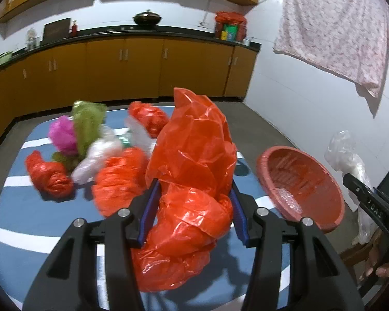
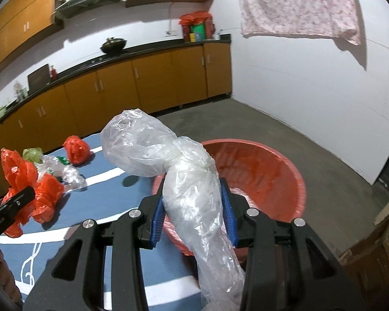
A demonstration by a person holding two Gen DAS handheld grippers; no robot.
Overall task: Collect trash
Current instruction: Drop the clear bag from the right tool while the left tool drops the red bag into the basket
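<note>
My left gripper [image 1: 194, 194] is shut on a crumpled red plastic bag [image 1: 192, 171] above the blue table [image 1: 13, 207]. My right gripper [image 2: 193, 197] is shut on a clear plastic bag [image 2: 179, 168], held at the near rim of the red basin [image 2: 262, 171]. In the left wrist view the basin [image 1: 300, 184] sits at the table's right edge, with the right gripper's clear bag [image 1: 347, 155] beyond it. More red bags [image 1: 49, 173], a pink bag [image 1: 63, 136], a green bag [image 1: 87, 121] and a whitish bag [image 1: 98, 155] lie on the table.
Kitchen cabinets [image 1: 132, 67] and a counter with a wok [image 1: 147, 18] run along the back wall. A cloth [image 1: 334, 26] hangs on the right wall. A cardboard box [image 2: 376, 259] stands at the lower right. A clear scrap [image 1: 285, 197] lies in the basin.
</note>
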